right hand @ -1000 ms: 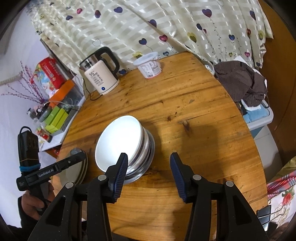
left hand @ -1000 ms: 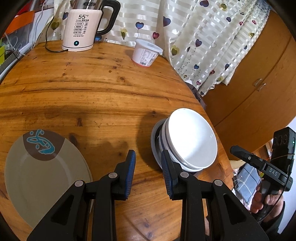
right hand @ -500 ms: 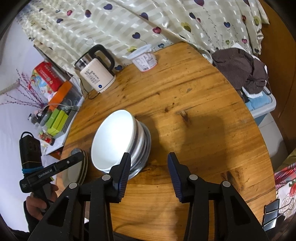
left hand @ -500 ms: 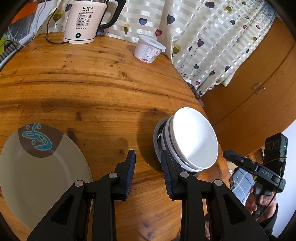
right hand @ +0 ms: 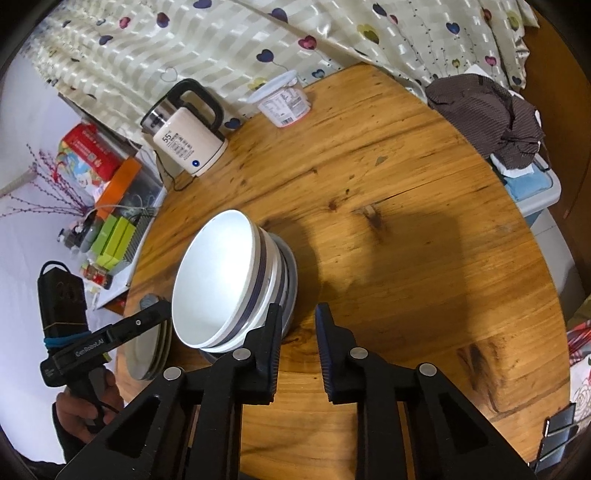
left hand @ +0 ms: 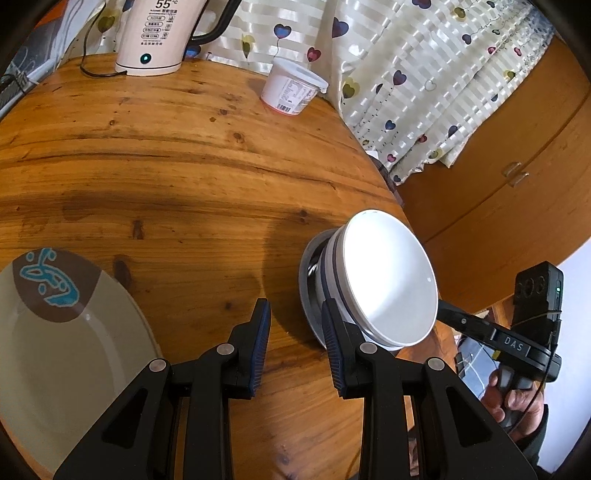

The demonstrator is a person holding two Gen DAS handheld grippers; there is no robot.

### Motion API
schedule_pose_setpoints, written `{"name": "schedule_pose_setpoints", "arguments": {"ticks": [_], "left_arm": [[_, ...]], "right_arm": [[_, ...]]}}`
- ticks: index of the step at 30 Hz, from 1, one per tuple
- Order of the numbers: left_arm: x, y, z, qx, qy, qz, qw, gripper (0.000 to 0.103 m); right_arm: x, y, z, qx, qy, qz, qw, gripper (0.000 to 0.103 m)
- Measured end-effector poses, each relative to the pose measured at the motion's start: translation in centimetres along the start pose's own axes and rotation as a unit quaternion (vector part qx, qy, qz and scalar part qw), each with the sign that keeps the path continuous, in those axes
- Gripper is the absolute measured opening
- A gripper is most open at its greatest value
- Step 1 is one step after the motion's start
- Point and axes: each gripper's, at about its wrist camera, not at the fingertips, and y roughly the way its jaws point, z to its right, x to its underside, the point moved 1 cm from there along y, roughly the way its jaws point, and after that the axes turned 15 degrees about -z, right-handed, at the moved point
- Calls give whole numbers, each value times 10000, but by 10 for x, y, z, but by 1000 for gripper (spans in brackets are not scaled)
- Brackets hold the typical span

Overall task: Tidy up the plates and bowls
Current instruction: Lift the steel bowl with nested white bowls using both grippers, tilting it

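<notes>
Bowls [right hand: 218,280]: nested stack, white, tilted, seated on a grey plate [left hand: 308,295] near the table [right hand: 406,221] edge. Right gripper [right hand: 297,339]: jaws closing, nothing between them, just beside the stack, probably finished there. Left gripper [left hand: 295,343]: narrowly spread, empty. Plates [left hand: 55,332]: beige, left of it, apparently sorted apart.

We see the beige plate [left hand: 70,347] only in part: the left wrist view's edge cuts off its left side, and the left gripper's fingers [left hand: 258,339] cover its lower right. The kettle [left hand: 162,33] loses its top there. Under the white bowls [right hand: 221,277], the grey dish [right hand: 290,280] shows only a rim. The labels on the yogurt tub [right hand: 284,99] are too small for us to read.
</notes>
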Motion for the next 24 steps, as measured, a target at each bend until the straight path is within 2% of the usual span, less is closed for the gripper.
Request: {"name": "schedule_pose_setpoints", "arguments": {"ticks": [7, 24], "left_arm": [[-4, 7, -3, 106, -32, -115, 9999, 30], [-11, 19, -9, 234, -64, -351, 9991, 30]], "right_arm": [[-5, 14, 2, -209, 54, -175, 9996, 18], [-11, 26, 3, -317, 76, -358, 9988, 15]]}}
